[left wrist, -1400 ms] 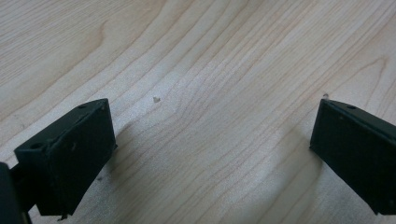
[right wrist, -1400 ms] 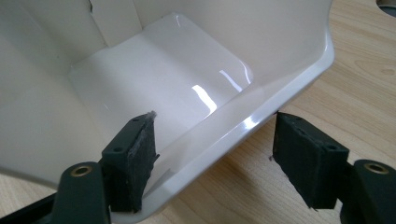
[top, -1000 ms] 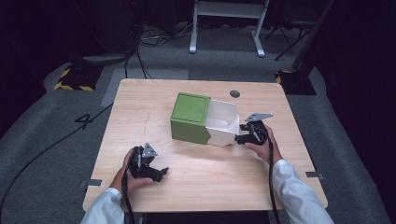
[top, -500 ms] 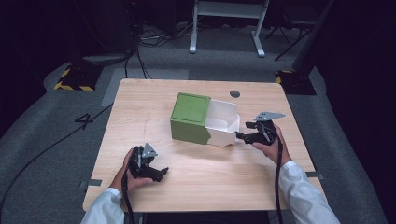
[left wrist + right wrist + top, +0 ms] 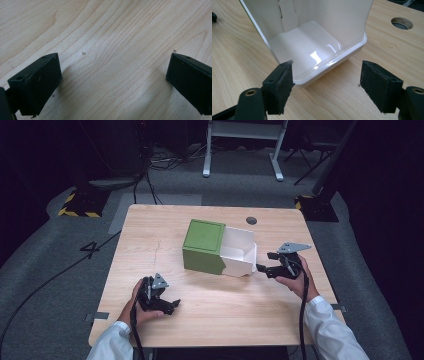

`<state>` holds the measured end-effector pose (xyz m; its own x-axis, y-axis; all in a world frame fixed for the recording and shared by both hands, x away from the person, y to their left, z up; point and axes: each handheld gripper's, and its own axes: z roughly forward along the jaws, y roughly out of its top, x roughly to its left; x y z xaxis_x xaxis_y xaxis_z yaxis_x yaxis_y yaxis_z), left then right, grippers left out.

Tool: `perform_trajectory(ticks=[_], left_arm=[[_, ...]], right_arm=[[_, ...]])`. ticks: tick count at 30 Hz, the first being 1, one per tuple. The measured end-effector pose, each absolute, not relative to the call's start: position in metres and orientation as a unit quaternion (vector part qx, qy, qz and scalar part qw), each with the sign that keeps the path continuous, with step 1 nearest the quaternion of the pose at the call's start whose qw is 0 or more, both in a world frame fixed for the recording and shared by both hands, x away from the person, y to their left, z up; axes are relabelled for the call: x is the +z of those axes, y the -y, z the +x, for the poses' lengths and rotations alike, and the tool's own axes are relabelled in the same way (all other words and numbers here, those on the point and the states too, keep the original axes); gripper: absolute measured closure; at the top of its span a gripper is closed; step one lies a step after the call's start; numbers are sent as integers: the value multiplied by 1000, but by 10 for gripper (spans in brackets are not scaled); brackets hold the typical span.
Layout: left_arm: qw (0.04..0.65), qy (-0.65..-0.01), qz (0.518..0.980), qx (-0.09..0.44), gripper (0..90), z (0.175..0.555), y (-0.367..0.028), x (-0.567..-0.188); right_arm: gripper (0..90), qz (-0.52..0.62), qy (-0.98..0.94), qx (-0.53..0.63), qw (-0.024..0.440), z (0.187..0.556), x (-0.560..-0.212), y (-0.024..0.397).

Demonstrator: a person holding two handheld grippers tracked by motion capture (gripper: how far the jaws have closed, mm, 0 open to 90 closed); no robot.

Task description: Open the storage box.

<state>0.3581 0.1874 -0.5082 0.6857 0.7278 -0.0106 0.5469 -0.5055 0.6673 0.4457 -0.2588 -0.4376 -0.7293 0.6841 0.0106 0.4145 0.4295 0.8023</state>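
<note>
Facing white tray (image 5: 312, 50), jaws apart, unlabelled seemingly

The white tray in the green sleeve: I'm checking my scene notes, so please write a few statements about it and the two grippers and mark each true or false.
1. The white tray sticks out of the green sleeve on the side toward the right gripper. True.
2. The tray holds several small parts. False: its inside is bare.
3. The right gripper's jaws are clamped on the tray's rim. False: they stand open, just off the rim, and have just been opening.
4. The left gripper rests open on the table, apart from the sleeve. True.
5. The sleeve lies on the floor. False: it sits on the table.
</note>
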Motion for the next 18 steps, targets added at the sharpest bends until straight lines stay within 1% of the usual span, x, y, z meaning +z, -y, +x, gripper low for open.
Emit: perform_trajectory(ticks=[6,10,18], left_arm=[[330,-372,857,137,2,358,-187,-508],[330,-372,857,137,2,358,-187,-508],[330,-372,857,137,2,358,-187,-508]], right_arm=[[252,326,-834,413,167,438,-438,266],[240,318,-841,398,183,431,-439,274],[238,316,-848,381,190,422,-444,283]])
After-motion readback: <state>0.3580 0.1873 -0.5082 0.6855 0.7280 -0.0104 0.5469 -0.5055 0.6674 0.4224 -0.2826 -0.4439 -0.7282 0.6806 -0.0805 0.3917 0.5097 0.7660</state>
